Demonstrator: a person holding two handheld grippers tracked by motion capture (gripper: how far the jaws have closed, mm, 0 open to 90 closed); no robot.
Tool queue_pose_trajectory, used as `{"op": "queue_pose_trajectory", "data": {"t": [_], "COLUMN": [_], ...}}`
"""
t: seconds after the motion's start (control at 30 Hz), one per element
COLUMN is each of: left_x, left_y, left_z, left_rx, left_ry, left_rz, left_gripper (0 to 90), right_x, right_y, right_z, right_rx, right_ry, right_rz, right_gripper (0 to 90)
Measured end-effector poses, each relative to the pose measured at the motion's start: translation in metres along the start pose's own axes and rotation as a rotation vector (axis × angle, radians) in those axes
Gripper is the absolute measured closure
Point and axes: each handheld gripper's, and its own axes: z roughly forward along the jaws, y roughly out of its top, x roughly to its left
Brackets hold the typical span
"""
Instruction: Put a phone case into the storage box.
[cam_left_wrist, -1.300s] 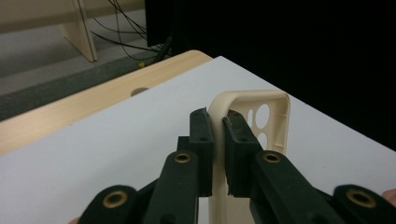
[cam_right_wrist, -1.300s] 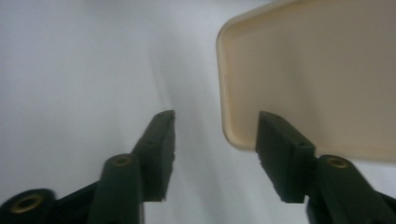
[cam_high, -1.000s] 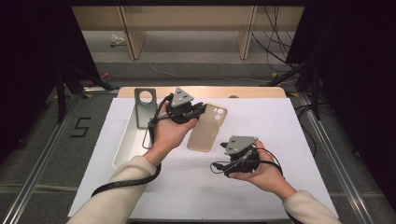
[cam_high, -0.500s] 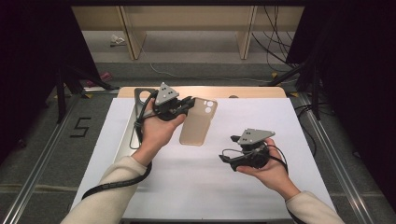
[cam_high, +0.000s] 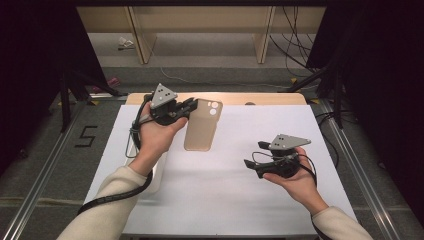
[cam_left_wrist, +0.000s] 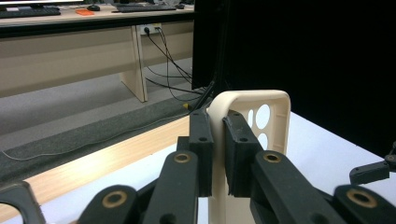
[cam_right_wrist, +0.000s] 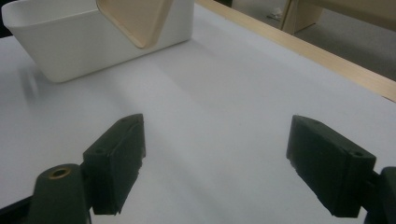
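Observation:
A beige phone case (cam_high: 202, 127) with camera cut-outs hangs tilted above the white table, top end toward the back. My left gripper (cam_high: 192, 106) is shut on its upper edge; in the left gripper view the pads (cam_left_wrist: 201, 140) pinch the case's rim (cam_left_wrist: 252, 105). Near the table's right side my right gripper (cam_high: 254, 154) points left, open. Its jaws have just been opening, and nothing lies between them (cam_right_wrist: 217, 158). The right gripper view shows the case's lower corner (cam_right_wrist: 135, 18) ahead, in front of a white tray.
A white tray (cam_high: 154, 176) lies at the table's left, partly under my left forearm; it appears as a white bin (cam_right_wrist: 70, 51) in the right gripper view. A wooden strip (cam_high: 270, 98) borders the table's far edge. Black curtains stand on both sides.
My left hand has carried the case leftward and toward the back, slightly higher. My right hand has moved to the right, away from the case, and its jaws have spread wider.

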Motion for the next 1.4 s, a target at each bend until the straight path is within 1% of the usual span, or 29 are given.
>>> {"op": "queue_pose_trajectory", "data": {"t": [0.3,0.37,0.63,0.73,0.83,1.07,1.4], "left_x": [0.015,0.018,0.028,0.032,0.036,0.045,0.06], "left_y": [0.005,0.005,0.005,0.006,0.008,0.009,0.011], "left_z": [-0.015,-0.018,-0.026,-0.029,-0.032,-0.039,-0.05], "left_rx": [-0.022,-0.024,-0.027,-0.03,-0.035,-0.033,-0.036], "left_ry": [0.015,0.022,0.034,0.032,0.029,0.038,0.063], "left_rz": [-0.023,-0.025,-0.035,-0.035,-0.045,-0.045,-0.049], "left_gripper": [82.8,82.8,82.9,82.9,82.9,82.9,82.9], "right_x": [-0.003,-0.005,-0.006,-0.006,-0.007,-0.008,-0.009], "right_y": [-0.003,-0.004,-0.005,-0.005,-0.005,-0.006,-0.006], "right_z": [-0.003,-0.004,-0.004,-0.004,-0.005,-0.005,-0.004], "right_rx": [-0.012,-0.018,-0.023,-0.022,-0.022,-0.025,-0.029], "right_ry": [-0.028,-0.029,-0.036,-0.037,-0.038,-0.043,-0.046], "right_rz": [0.025,0.034,0.041,0.046,0.049,0.056,0.065], "right_gripper": [20.6,20.5,20.3,20.2,20.1,20.1,20.0]}}
